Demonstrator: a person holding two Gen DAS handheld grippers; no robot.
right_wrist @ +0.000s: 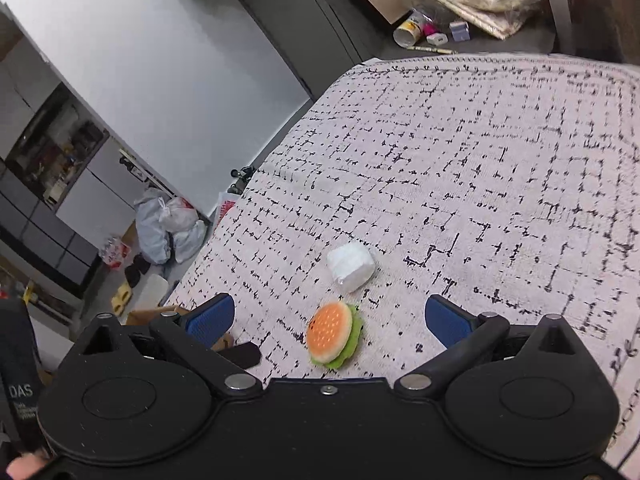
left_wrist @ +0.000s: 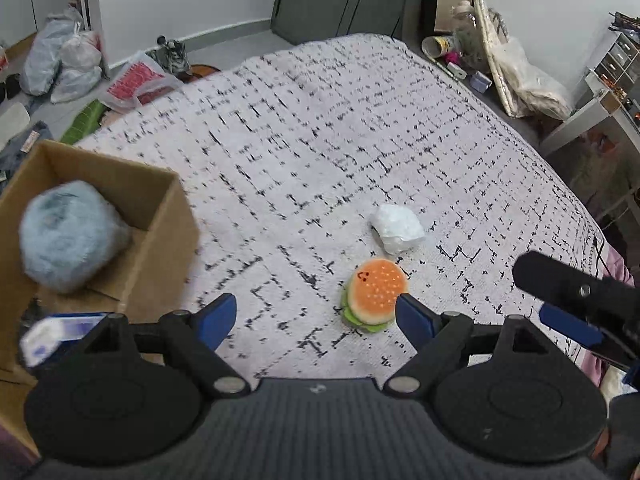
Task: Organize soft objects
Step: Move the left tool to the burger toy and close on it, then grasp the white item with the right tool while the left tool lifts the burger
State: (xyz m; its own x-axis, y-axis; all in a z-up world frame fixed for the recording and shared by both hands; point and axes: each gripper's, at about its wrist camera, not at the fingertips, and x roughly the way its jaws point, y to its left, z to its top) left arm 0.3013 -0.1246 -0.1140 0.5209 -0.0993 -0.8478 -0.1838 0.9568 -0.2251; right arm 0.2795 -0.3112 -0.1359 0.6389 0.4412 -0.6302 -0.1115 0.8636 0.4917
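Lying on the patterned bedspread (left_wrist: 320,128), the plush burger (left_wrist: 375,297) serves as landmark: a white soft bundle (left_wrist: 397,228) sits just beyond it. The left gripper (left_wrist: 316,318) hovers spread wide and empty, the cardboard box (left_wrist: 160,216) holding a fluffy blue ball (left_wrist: 68,236) off to the burger's left. The right gripper (right_wrist: 330,320) gapes wide above the burger, empty.

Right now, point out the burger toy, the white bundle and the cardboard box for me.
burger toy (left_wrist: 376,289): left wrist view, on the orange bun top.
white bundle (right_wrist: 350,265): right wrist view, on its upper face.
cardboard box (left_wrist: 160,240): left wrist view, on the outer right wall.
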